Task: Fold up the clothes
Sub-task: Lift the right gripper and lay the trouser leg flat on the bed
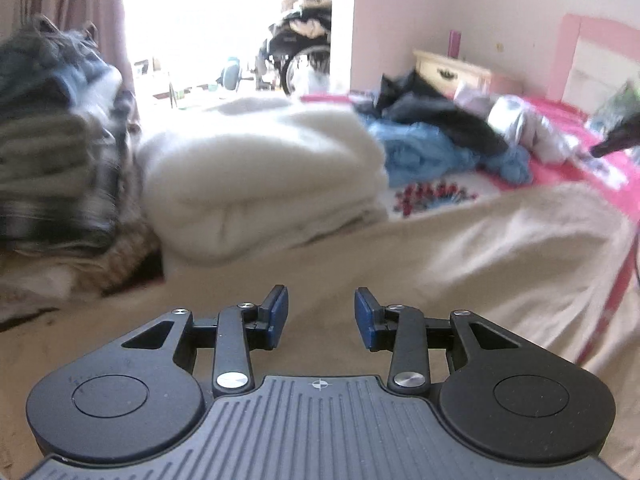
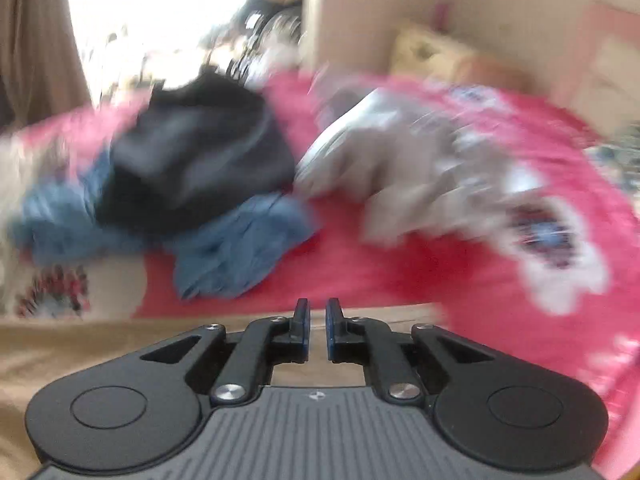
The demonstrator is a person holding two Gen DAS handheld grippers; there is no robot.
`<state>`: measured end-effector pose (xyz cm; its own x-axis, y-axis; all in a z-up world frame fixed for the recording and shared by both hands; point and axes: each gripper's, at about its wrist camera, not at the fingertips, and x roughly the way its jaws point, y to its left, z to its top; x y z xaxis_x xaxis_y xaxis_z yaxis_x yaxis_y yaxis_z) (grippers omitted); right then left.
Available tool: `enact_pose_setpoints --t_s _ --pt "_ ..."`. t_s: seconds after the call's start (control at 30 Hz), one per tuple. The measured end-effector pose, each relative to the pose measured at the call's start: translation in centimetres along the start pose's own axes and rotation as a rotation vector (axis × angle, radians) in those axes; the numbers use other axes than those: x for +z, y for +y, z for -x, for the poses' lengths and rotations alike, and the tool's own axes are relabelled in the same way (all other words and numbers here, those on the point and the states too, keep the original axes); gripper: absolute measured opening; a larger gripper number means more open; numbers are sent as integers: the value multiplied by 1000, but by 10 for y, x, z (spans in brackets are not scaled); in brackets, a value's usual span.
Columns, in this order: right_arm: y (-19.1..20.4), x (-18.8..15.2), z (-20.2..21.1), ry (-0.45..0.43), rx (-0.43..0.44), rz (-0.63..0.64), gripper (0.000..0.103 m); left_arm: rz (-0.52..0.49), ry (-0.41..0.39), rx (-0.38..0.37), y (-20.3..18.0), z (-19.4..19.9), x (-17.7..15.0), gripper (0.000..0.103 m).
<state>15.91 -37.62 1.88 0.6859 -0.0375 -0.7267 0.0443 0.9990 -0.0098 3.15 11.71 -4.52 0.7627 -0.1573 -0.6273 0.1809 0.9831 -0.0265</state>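
Observation:
A beige cloth (image 1: 460,248) lies spread on the bed under my left gripper (image 1: 321,316), which is open and empty above it. A pile of loose clothes lies beyond: a blue garment (image 1: 432,152), a black one (image 1: 436,112) and a grey one (image 1: 536,132). In the right wrist view, blurred by motion, my right gripper (image 2: 317,328) has its jaws nearly closed with a narrow gap and nothing between them. It is over the beige cloth's far edge (image 2: 100,344), facing the blue garment (image 2: 236,244), black garment (image 2: 196,152) and grey garment (image 2: 408,168).
A folded white blanket (image 1: 260,184) and a stack of folded clothes (image 1: 52,132) sit at the left. The bed has a pink patterned cover (image 2: 460,280). A wooden nightstand (image 1: 452,68), pink headboard (image 1: 592,56) and bright window (image 1: 224,20) lie behind.

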Motion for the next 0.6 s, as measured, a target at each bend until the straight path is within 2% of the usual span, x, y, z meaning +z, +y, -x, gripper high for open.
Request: enact_pose_setpoints --t_s 0.1,0.17,0.23,0.4,0.6 --pt "2 -18 79 -75 62 8 12 31 22 -29 -3 21 4 37" --pt "23 -38 128 -109 103 52 23 32 29 -47 -10 41 1 37" --pt "42 -68 157 -106 125 87 26 23 40 -70 -18 62 -4 37" --pt "52 -102 122 -20 144 61 25 -13 119 -147 -36 102 -34 38" --pt "64 -143 77 86 164 26 18 -45 237 -150 -50 123 -87 38"
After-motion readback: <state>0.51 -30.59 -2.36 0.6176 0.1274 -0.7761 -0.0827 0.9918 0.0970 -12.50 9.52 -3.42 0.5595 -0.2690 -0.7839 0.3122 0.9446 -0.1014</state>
